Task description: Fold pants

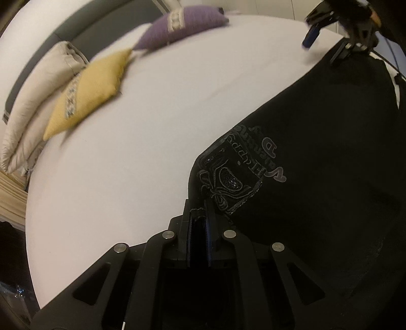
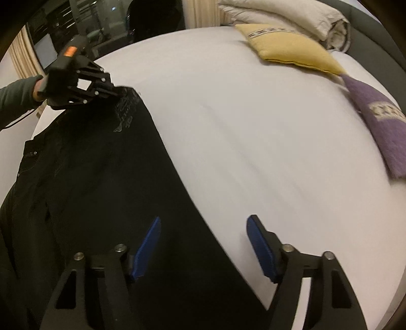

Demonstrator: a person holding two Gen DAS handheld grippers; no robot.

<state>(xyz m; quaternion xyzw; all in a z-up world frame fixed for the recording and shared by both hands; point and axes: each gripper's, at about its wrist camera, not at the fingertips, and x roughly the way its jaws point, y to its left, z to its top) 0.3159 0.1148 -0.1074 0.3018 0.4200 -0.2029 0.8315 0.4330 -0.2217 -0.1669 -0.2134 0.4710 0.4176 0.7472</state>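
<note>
Black pants [image 1: 317, 165] with an embroidered crest lie on a white bed [image 1: 127, 165], stretched toward the far right of the left wrist view. My left gripper [image 1: 199, 215] is shut on the pants' edge beside the crest; it also shows in the right wrist view [image 2: 119, 92], gripping the far corner. My right gripper [image 2: 203, 241] is open with blue pads, one finger over the pants [image 2: 88, 190] and one over the sheet [image 2: 279, 152]. It also appears far off in the left wrist view [image 1: 324, 33], open above the pants' other end.
A yellow cushion [image 1: 86, 94] and a purple cushion [image 1: 182, 25] lie at the head of the bed, also in the right wrist view, yellow [image 2: 289, 48] and purple [image 2: 380, 121]. A rolled white duvet [image 2: 291, 17] lies behind them. Dark windows and curtains [image 2: 22, 53] stand beyond.
</note>
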